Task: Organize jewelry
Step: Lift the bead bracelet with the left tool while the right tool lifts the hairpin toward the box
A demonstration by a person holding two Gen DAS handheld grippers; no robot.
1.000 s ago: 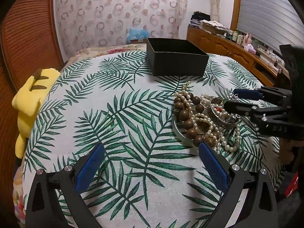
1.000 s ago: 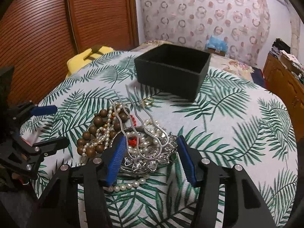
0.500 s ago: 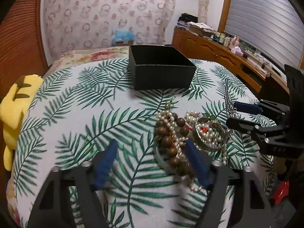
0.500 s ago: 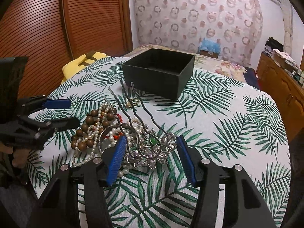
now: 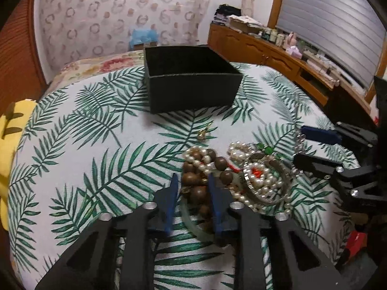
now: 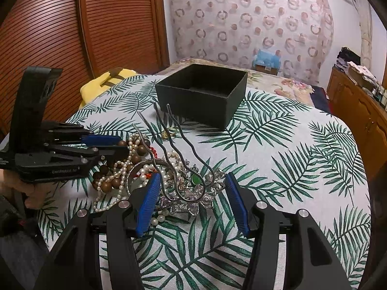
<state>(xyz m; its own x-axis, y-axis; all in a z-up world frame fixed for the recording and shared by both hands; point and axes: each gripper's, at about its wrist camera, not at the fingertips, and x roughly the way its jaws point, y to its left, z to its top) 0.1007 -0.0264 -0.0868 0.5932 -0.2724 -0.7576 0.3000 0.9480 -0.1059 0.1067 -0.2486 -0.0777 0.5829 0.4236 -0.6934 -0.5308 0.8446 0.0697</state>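
A heap of jewelry lies on the palm-print cloth: a brown wooden bead bracelet (image 5: 197, 178), pearl strands (image 5: 260, 181), a silver bangle (image 5: 268, 193) and a pale green jade bangle (image 5: 193, 220). My left gripper (image 5: 193, 200) has closed around the wooden beads and the jade bangle. In the right wrist view my left gripper (image 6: 113, 146) reaches into the heap's left side. My right gripper (image 6: 192, 201) is open around a silver flower hair comb (image 6: 191, 193) whose prongs stand up. An open, empty black box (image 5: 191, 84) stands behind the heap.
A small gold earring (image 5: 202, 134) lies between the box and the heap. A yellow plush toy (image 5: 12, 140) sits at the table's left edge. A wooden sideboard (image 5: 278, 55) with clutter runs along the right. A slatted wooden door (image 6: 84, 36) stands at left.
My left gripper has moved forward and right into the heap and narrowed from wide open to closed around the wooden beads. My right gripper has stayed open around the hair comb.
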